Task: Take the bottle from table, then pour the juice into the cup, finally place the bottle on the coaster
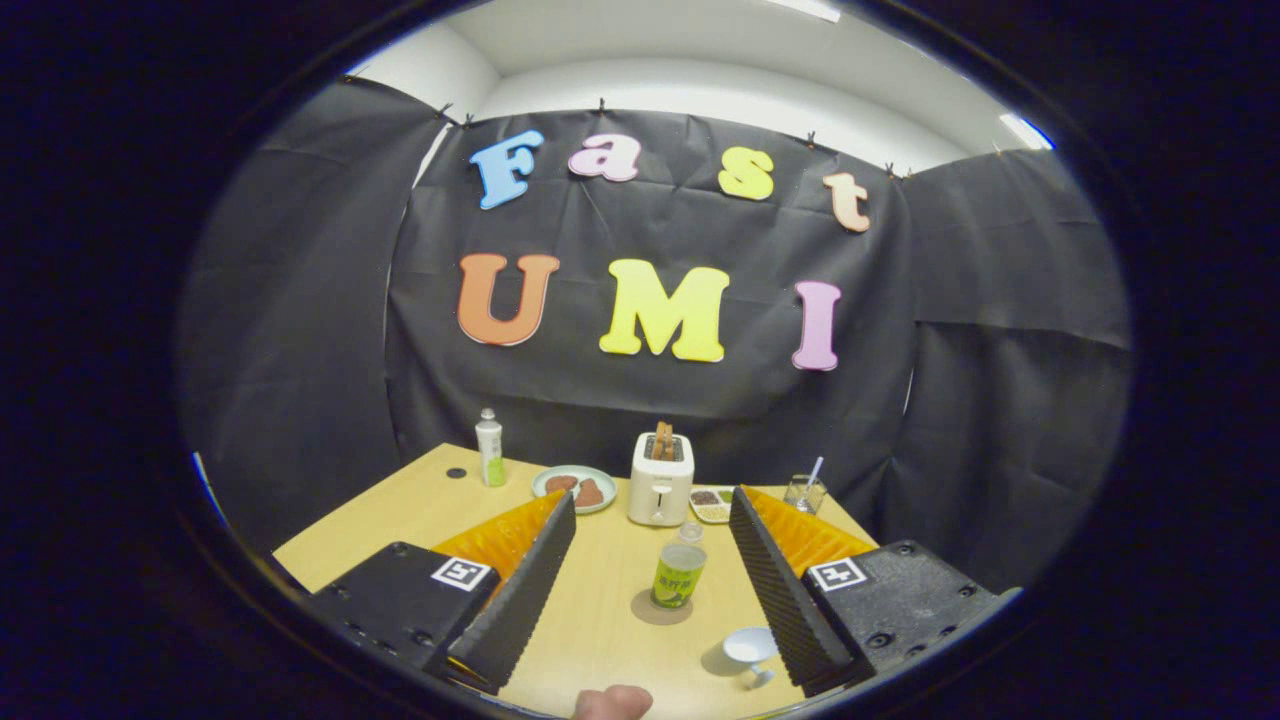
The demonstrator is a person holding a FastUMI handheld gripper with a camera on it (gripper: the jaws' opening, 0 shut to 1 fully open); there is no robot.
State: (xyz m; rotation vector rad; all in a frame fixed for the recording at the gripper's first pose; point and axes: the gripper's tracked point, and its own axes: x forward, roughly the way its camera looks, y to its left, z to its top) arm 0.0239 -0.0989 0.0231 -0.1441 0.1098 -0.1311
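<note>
My gripper (pixel 652 560) is spread wide, holding nothing. Far beyond my left finger a white bottle (pixel 489 449) stands on the counter (pixel 400 510), then a plate (pixel 574 487) and a toaster (pixel 661 480). Between my fingers the juice bottle (pixel 679 572) stands upright on the coaster (pixel 650 609). The cup (pixel 751 648) sits just beside my right finger.

The pale wooden tabletop (pixel 420 510) is a light yellow-tan. The small clear plastic bottle with a yellow-green label (pixel 679 573) stands on a round brown coaster (pixel 645 610). The small cup (pixel 751 647) is white, the boxy toaster (pixel 661 480) cream, with brown toast in its slots. The round plate (pixel 550 483) is pale green, carrying brown pieces. A slim white bottle (pixel 489 448) has a green base.
</note>
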